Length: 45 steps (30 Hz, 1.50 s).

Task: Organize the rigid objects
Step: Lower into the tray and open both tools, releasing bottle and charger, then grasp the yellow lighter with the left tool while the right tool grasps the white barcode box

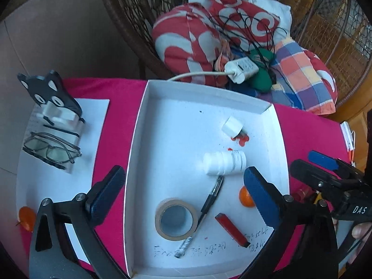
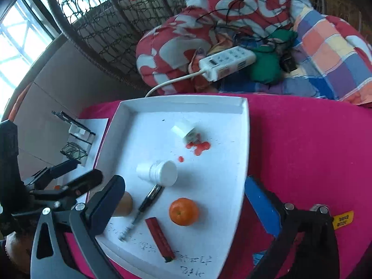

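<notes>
Both claws spread wide, nothing between the pads on either. Left gripper hangs over the near-left part of the white tray, one finger outside the left wall above the pink cloth, the other inside near the white bottle. Right gripper straddles the tray's near end the same way: left finger by the tape roll, right finger out past the right wall. Task items are all already in the tray, lying loose: bottle on its side mid-tray, a small bottle tipped with red pills spilled beside it, black pen running diagonally from the bottle toward the near edge, red stick just beside the pen tip, orange right of both. My read: the tray is the collecting bin, stuff dropped in rather than arranged, hence the random angles. Another orange sits outside on the white paper at far left, likely not yet gathered. Glasses and a cat-shaped stand on that paper, well apart from the tray. Room: back half of the tray is bare, good drop zone. Near half is crowded; pen, tape and red stick nearly touch. Tray walls are low but a finger could catch them on a sideways move. The two grippers are close together at the near end, so go one at a time.
</notes>
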Motion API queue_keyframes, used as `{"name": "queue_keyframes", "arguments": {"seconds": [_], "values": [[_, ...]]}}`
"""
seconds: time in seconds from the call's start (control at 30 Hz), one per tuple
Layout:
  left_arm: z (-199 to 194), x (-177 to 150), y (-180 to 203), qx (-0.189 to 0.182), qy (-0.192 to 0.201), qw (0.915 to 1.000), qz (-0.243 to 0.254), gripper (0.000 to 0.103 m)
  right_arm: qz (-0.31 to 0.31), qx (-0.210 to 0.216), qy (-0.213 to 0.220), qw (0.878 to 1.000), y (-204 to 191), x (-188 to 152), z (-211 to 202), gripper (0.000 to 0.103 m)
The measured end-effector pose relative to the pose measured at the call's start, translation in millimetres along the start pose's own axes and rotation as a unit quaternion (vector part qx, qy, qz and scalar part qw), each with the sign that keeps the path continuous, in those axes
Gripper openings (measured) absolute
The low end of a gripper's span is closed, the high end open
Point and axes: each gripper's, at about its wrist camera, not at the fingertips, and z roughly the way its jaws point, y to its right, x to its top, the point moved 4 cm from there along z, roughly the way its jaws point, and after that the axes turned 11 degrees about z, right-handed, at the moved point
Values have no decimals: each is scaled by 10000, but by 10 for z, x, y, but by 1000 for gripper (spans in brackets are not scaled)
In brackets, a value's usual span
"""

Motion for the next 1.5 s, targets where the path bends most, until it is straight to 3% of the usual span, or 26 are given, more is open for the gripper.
{"name": "queue_keyframes", "arguments": {"seconds": [0.33,0.5,0.63,0.93,1.23,1.37,1.5], "values": [[-272,-31,250,228,366,9990,74,103,301,84,419,9986,292,3,-448,103],[-537,-34,471,-32,771,9970,-50,103,316,221,765,9963,442,-31,-840,103],[-572,-37,791,-188,821,9963,186,103,385,222,1057,9934,667,-57,-1166,103],[-392,-50,1538,-492,575,9950,653,103,1015,29,1402,9849,1433,-139,-1653,103],[-110,-182,2185,-771,135,9903,1150,103,1539,-129,1454,9772,2059,-294,-1890,103],[82,-275,2530,-847,-177,9843,1537,103,1655,-223,1453,9752,2287,-389,-1980,103],[238,-376,2912,-834,-369,9727,2135,103,1863,-341,1400,9719,2531,-493,-2057,103]]}}
